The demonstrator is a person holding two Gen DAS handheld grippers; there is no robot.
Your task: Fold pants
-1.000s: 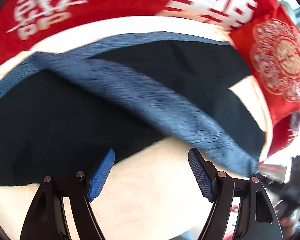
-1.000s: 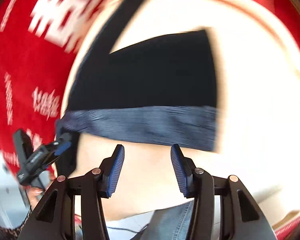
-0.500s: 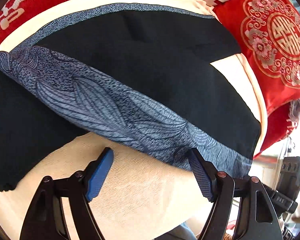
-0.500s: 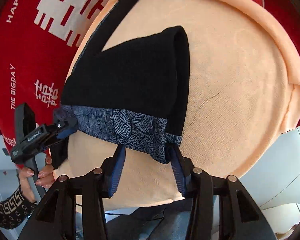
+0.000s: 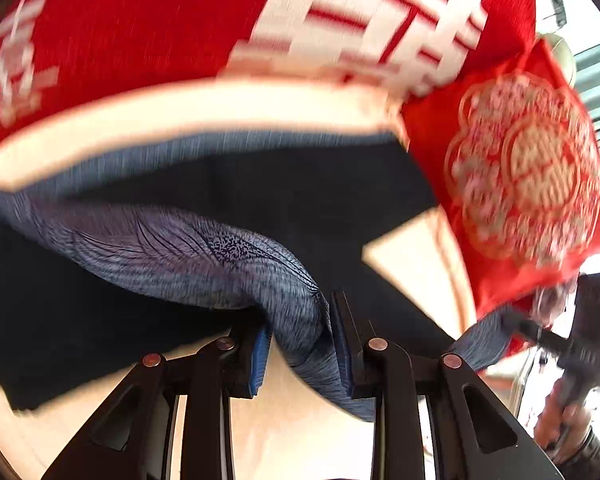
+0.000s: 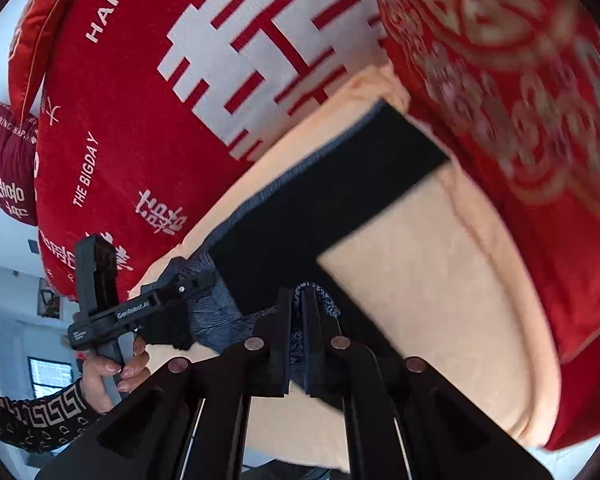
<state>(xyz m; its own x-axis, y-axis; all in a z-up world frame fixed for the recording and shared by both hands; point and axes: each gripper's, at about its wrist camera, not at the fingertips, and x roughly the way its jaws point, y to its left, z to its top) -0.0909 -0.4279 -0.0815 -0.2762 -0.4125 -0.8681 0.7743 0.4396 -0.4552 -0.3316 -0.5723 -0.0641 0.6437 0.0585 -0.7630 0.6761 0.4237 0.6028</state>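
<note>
Pinching the blue patterned waistband (image 5: 204, 256) of the black pants (image 5: 320, 208), the left gripper (image 5: 300, 344) has its pads closed on a bunched fold of the band. The right gripper (image 6: 298, 336) is clamped nearly together on the same band's other end. The pants lie on a peach cushion (image 6: 440, 288), one leg stretching toward the red pillows (image 6: 140, 100) behind it.
</note>
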